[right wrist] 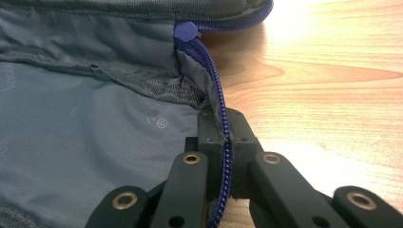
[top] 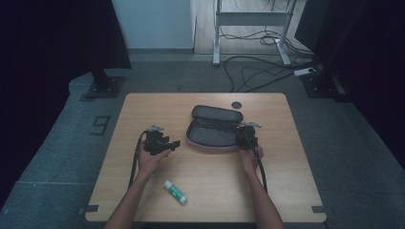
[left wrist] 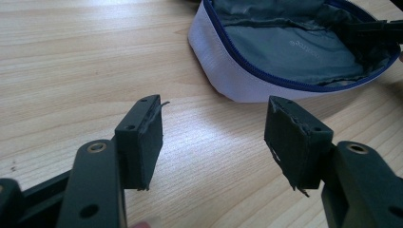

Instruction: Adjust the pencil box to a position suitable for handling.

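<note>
Pinching just the zipper edge (right wrist: 219, 142) of the pencil case (top: 215, 129), the right gripper (right wrist: 227, 137) risked slipping, since the left gripper (left wrist: 214, 137), gaping empty at the case's 9 o'clock, braced nothing.

A soft grey fabric pencil case (top: 212, 129) with a blue zip lies unzipped and spread wide on the table — lid half folded back, grey lining showing. Its blue zipper edge (right wrist: 222, 128) at the near right rim stands upright — the slider sits farther along.
</note>
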A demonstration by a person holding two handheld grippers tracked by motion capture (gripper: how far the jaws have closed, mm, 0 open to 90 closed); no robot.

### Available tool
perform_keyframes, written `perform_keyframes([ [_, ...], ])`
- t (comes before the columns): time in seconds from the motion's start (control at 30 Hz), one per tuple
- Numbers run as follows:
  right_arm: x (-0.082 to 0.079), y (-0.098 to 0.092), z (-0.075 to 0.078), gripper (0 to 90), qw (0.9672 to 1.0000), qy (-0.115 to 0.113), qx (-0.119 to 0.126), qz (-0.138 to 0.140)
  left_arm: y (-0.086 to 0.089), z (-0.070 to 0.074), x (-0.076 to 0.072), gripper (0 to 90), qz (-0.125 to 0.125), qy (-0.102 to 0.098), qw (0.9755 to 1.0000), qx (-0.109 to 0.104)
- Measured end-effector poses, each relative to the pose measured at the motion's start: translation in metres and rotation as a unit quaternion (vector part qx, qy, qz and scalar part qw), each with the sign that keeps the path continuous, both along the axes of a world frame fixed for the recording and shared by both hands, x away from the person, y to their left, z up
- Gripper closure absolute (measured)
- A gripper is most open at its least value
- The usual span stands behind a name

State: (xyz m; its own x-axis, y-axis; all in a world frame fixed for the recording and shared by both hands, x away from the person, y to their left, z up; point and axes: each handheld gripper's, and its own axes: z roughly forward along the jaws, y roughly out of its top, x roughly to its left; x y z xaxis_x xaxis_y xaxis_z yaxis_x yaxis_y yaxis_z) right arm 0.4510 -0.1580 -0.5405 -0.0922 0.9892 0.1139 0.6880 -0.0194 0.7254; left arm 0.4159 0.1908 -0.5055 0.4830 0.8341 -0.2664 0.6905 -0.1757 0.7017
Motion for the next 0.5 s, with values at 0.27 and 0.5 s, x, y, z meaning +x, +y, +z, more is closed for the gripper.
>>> perform_keyframes([
  [0.27,-0.001,-0.002,0.002,86.6,0.9999,-0.001,0.016,0.001,-0.014,0.000,0.006,38.3,-0.006,0.005,1.0000,-0.001],
  [0.5,-0.002,-0.002,0.004,86.6,0.9998,-0.002,0.019,0.002,-0.033,0.000,0.022,38.1,-0.006,0.003,0.9999,0.008],
])
